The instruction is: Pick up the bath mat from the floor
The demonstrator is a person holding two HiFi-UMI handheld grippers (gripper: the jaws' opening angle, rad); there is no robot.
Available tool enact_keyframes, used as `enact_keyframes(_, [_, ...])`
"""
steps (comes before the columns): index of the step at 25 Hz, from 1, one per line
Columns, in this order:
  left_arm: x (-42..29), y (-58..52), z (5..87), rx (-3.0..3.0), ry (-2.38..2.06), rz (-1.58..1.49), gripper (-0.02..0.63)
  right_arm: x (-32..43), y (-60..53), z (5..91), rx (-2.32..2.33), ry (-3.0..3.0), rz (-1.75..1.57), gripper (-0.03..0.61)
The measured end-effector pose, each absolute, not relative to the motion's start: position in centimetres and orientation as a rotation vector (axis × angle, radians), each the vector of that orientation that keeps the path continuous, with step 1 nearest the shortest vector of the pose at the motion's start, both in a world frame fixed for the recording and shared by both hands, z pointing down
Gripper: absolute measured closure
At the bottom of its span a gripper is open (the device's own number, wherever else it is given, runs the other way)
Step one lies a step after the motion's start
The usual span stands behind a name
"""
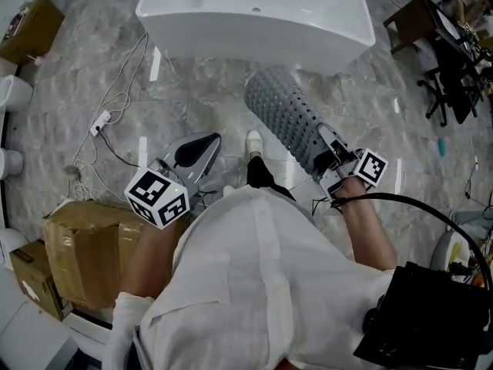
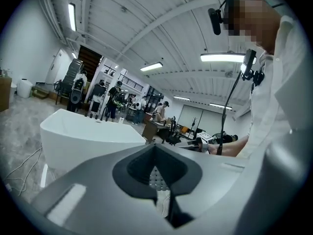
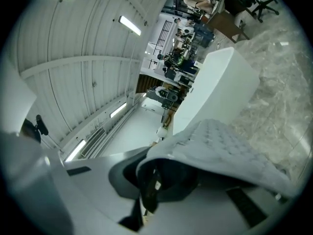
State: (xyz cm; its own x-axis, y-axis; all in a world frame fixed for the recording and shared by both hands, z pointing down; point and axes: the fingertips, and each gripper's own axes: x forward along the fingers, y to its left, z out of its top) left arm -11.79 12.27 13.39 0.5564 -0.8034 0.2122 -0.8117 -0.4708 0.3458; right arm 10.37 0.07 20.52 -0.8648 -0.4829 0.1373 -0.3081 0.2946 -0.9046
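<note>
The bath mat [image 1: 286, 114] is grey, flexible and dotted with holes. My right gripper [image 1: 330, 163] is shut on its near edge and holds it curled up off the marble floor, its far end pointing toward the tub. In the right gripper view the mat [image 3: 230, 148] drapes over the jaws of the right gripper [image 3: 151, 180] and hides their tips. My left gripper [image 1: 196, 154] hovers left of the mat, apart from it, jaws together and empty. In the left gripper view, a bit of the mat [image 2: 157, 180] shows through the notch between the pads of the left gripper [image 2: 156, 192].
A white bathtub [image 1: 254, 18] stands just beyond the mat. Cardboard boxes [image 1: 85, 253] sit at the lower left, and white cables with a power strip [image 1: 102, 120] lie on the floor. A table and an office chair [image 1: 454, 83] stand at right. The person's shoe [image 1: 254, 142] is near the mat.
</note>
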Motion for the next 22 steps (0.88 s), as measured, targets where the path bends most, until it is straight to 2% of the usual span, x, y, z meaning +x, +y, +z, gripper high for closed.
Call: enact_keyframes(22, [-12.0, 15.7, 13.9, 2.310, -1.392, -0.010, 0.607, 10.7, 2.4, 20.5, -0.701, 2.422, -1.626, 0.565])
